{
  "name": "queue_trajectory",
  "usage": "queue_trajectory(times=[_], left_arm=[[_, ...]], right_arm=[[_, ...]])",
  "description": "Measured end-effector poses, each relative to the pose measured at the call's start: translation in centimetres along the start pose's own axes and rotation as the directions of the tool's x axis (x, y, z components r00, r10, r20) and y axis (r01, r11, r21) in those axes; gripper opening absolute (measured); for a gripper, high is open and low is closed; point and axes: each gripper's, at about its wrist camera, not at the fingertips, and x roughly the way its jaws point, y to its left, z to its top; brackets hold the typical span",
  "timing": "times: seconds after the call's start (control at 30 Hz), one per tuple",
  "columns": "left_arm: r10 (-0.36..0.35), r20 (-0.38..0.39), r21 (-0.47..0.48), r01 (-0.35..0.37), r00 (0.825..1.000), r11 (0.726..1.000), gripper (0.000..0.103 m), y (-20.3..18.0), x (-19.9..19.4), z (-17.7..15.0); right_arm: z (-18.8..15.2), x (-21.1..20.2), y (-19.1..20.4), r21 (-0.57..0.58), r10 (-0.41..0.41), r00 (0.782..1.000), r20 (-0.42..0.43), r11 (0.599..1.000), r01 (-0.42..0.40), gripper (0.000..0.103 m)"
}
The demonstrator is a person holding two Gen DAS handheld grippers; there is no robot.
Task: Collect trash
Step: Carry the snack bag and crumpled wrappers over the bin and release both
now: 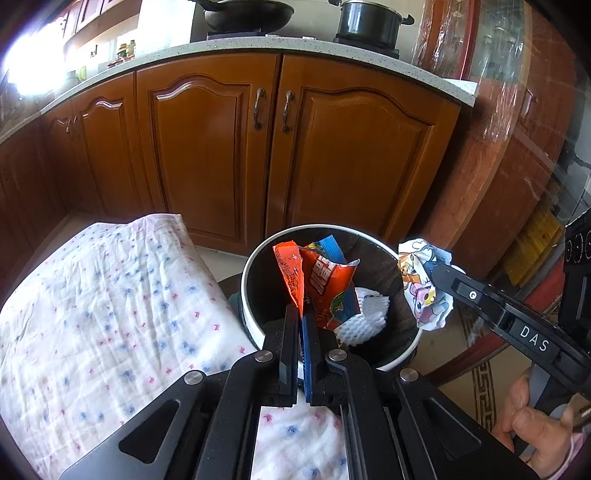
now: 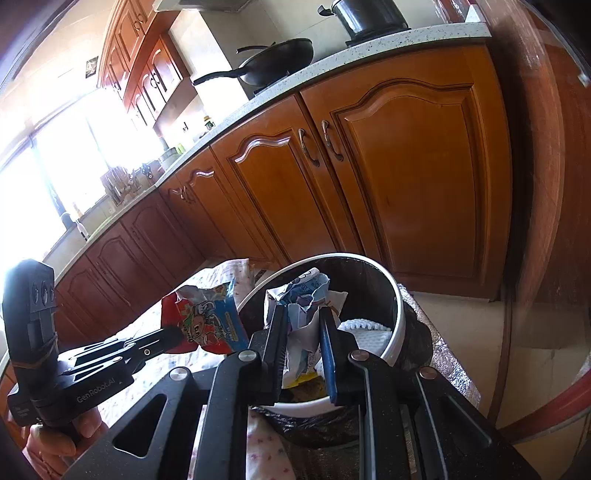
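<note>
My left gripper (image 1: 301,314) is shut on an orange snack wrapper (image 1: 325,280) and holds it over the round white-rimmed trash bin (image 1: 246,273). It also shows in the right wrist view (image 2: 173,338) with the wrapper (image 2: 207,321). My right gripper (image 2: 304,317) is shut on a crumpled cartoon-print wrapper (image 2: 299,306) above the bin's (image 2: 397,314) near edge. In the left wrist view the right gripper (image 1: 430,271) holds that wrapper (image 1: 424,284) at the bin's right rim. White foam netting (image 1: 365,314) lies inside the bin.
A table with a white dotted cloth (image 1: 110,314) lies left of the bin. Wooden kitchen cabinets (image 1: 280,147) stand behind, with a wok (image 1: 247,14) and pot (image 1: 369,20) on the counter. A plastic-wrapped round wooden table (image 1: 517,147) is on the right.
</note>
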Motion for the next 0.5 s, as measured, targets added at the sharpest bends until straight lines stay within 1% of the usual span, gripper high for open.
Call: queue_trajectory(times=[0.4,0.5], left_arm=[[0.037,-0.062,0.032,-0.035,0.997,0.999,0.0,-1.4,4.2,1.2],[0.043,-0.077,0.037,-0.041,0.996,0.999,0.001,-1.4,4.5,1.3]], right_arm=[[0.6,3.2,-1.7,0.002,-0.042,0.997,-0.065,0.999,0.042,0.017],[0.7,3.7,-1.9,0.0,-0.048,0.996,-0.08,0.999,0.048,0.017]])
